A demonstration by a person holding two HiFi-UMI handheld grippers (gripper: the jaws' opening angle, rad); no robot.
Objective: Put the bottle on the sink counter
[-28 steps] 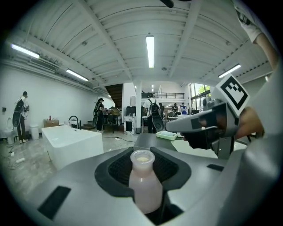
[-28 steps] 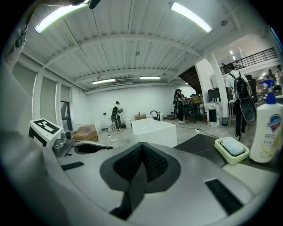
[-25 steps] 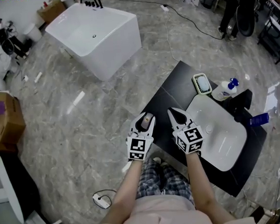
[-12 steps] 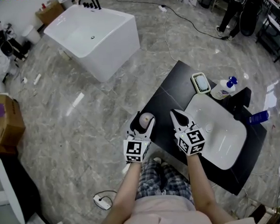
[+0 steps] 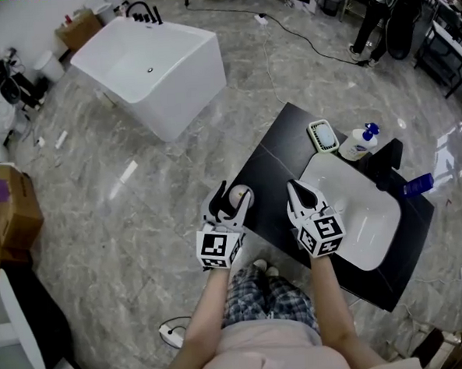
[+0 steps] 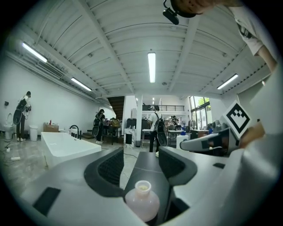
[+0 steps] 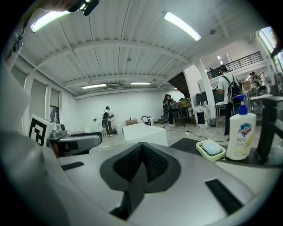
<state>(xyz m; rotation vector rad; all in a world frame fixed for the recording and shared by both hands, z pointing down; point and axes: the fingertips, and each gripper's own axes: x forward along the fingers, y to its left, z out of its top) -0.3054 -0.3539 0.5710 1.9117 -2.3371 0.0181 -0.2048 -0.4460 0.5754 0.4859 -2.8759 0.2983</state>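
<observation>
At the desk's (image 5: 276, 161) near corner, the bottle (image 6: 142, 201) stands between my left hand-held gripper's (image 5: 233, 197) wide-apart jaws, so I should back straight off without nudging it, my right hand-held gripper (image 5: 298, 193) closed on nothing.

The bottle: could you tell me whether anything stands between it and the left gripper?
Nothing visible does. The bottle stands upright between the open jaws of the left gripper, pads clear of it, apparently on the black counter's edge.
</observation>
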